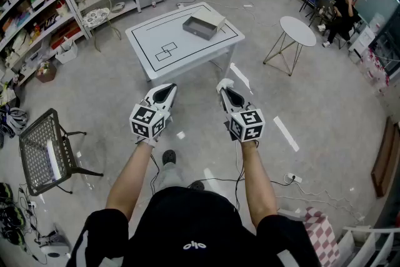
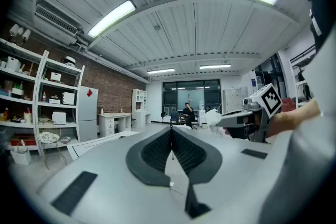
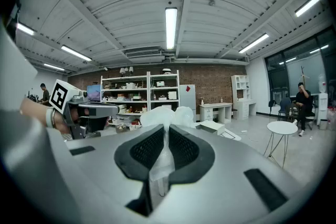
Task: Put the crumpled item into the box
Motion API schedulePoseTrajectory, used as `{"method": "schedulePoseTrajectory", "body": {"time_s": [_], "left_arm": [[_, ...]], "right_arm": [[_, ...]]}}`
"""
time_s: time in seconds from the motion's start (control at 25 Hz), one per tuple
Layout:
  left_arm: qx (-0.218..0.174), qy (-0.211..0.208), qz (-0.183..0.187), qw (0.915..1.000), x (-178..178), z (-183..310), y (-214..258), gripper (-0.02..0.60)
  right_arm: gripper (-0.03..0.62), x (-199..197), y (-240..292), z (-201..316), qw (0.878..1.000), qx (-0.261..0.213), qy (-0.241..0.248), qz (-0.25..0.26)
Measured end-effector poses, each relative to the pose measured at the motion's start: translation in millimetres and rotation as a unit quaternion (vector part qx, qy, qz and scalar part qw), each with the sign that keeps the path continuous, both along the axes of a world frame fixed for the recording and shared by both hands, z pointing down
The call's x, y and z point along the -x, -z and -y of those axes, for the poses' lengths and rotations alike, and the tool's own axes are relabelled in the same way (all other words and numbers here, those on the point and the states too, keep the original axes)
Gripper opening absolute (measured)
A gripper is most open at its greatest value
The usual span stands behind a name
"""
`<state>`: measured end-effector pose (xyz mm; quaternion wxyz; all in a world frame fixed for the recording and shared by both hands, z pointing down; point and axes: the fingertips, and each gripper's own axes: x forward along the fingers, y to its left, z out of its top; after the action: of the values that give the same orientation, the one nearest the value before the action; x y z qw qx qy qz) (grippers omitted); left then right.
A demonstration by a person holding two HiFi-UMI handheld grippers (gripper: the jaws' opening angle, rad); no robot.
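A grey open box [image 1: 203, 25] sits on the far right part of a white table [image 1: 156, 47] some way ahead of me. Both grippers are held out in mid-air over the floor, short of the table. My right gripper [image 1: 224, 89] is shut on a white crumpled item [image 1: 226, 82]; in the right gripper view the item [image 3: 167, 114] bulges out above the jaws of that gripper [image 3: 167, 132], with the box [image 3: 213, 126] beyond. My left gripper [image 1: 167, 90] is shut with nothing in it [image 2: 171, 132]. The left gripper view shows the crumpled item [image 2: 213, 116] to its right.
A round white side table [image 1: 298, 30] stands right of the main table. A wire-mesh chair [image 1: 47, 153] is at my left, shelving [image 1: 37, 3] lines the left wall, and a seated person [image 1: 342, 15] is far right. Cables [image 1: 281, 181] and white tape strips [image 1: 286, 133] lie on the floor.
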<state>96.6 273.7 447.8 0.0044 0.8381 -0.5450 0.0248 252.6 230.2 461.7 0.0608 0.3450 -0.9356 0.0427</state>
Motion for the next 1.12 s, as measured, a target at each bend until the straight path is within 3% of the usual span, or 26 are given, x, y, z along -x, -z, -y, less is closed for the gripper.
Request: {"method": "schedulePoseTrajectory", "body": {"time_s": [0.64,1.12], "left_arm": [[0.015,-0.003,-0.002,0.9999,-6.2,38.5,-14.3,0.008],[0.022,-0.034,-0.02,0.999,14.5,156.6,-24.4,0.008]], "right_arm": [[0.038,-0.2,-9.2,41.3,1.0,0.008,0.003,0.004],[0.038,16.3,-15.2,151.0,0.999,0.024,-0.027,-0.002]]}}
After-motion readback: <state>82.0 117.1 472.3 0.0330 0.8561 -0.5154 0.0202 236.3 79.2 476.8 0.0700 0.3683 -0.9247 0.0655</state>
